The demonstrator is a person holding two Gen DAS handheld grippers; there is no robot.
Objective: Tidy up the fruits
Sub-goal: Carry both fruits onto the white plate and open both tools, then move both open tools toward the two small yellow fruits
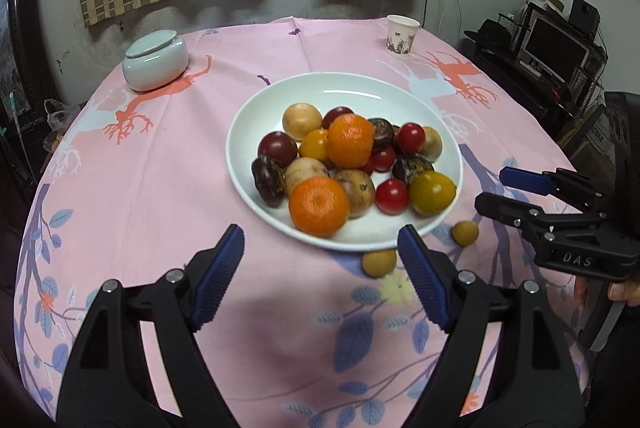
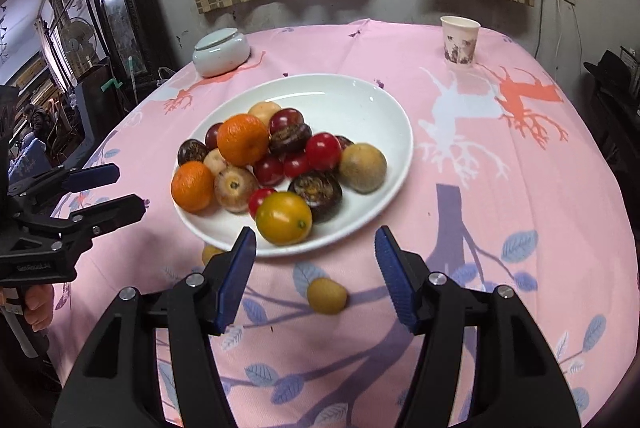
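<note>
A white plate (image 1: 344,83) (image 2: 360,83) in the middle of the pink tablecloth holds a heap of fruit: two oranges (image 1: 319,206), red and yellow tomatoes, dark purple and tan fruits. Two small tan fruits (image 1: 379,262) (image 1: 465,233) lie on the cloth just off the plate's near rim. My left gripper (image 1: 320,234) is open and empty, hovering before the plate's near edge. My right gripper (image 2: 316,234) is open too; one small tan fruit (image 2: 327,295) lies on the cloth between its fingers, untouched. The other one (image 2: 211,254) peeks out beside its left finger.
A pale lidded ceramic jar (image 1: 155,61) stands at the table's far left and a paper cup (image 1: 402,35) at the far right. Each gripper shows in the other's view (image 1: 492,189) (image 2: 128,187), held by a hand (image 2: 38,304). Shelves with a screen (image 1: 556,47) stand beyond the table's right edge.
</note>
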